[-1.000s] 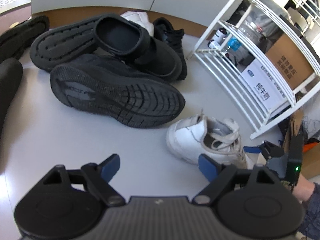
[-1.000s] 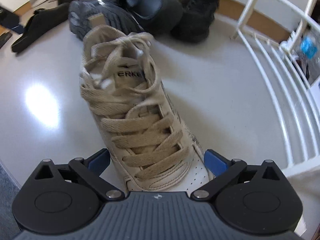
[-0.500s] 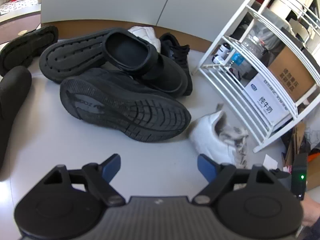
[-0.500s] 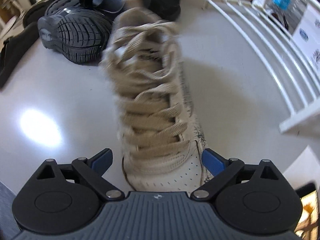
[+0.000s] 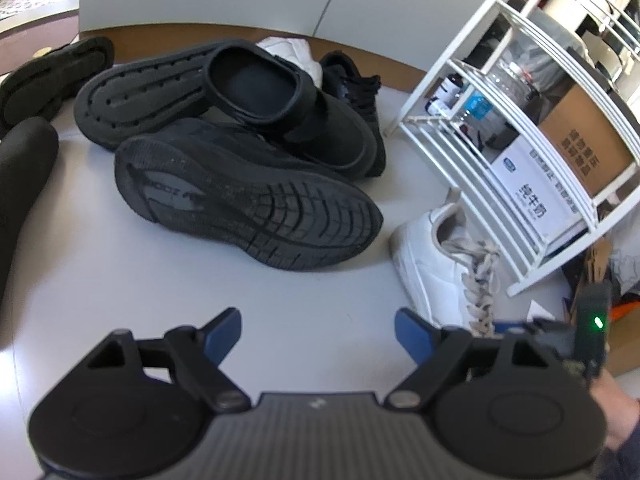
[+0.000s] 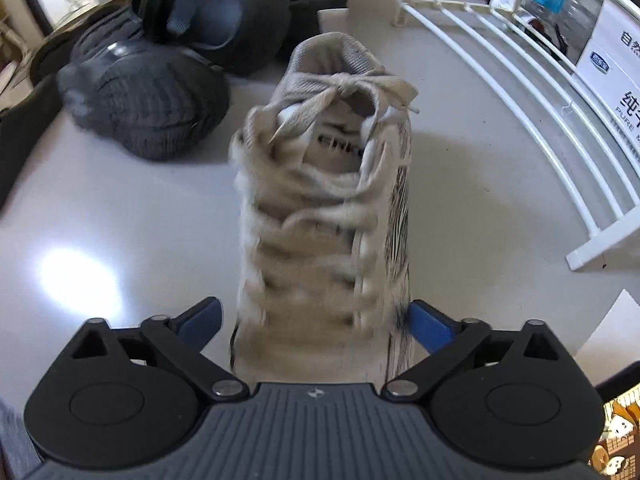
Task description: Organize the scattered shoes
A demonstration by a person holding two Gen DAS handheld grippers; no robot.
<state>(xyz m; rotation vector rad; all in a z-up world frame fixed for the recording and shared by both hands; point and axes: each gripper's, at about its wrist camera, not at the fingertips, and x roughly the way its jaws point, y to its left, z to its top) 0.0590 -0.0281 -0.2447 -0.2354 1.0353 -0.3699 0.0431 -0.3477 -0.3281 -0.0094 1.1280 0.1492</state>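
Gripping a white sneaker [image 6: 324, 216] with frayed beige laces, right gripper [image 6: 316, 320].

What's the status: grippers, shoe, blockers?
Right gripper shut on white sneaker. Left gripper open, holding nothing. Black shoe pile off to the left; white rack close right.
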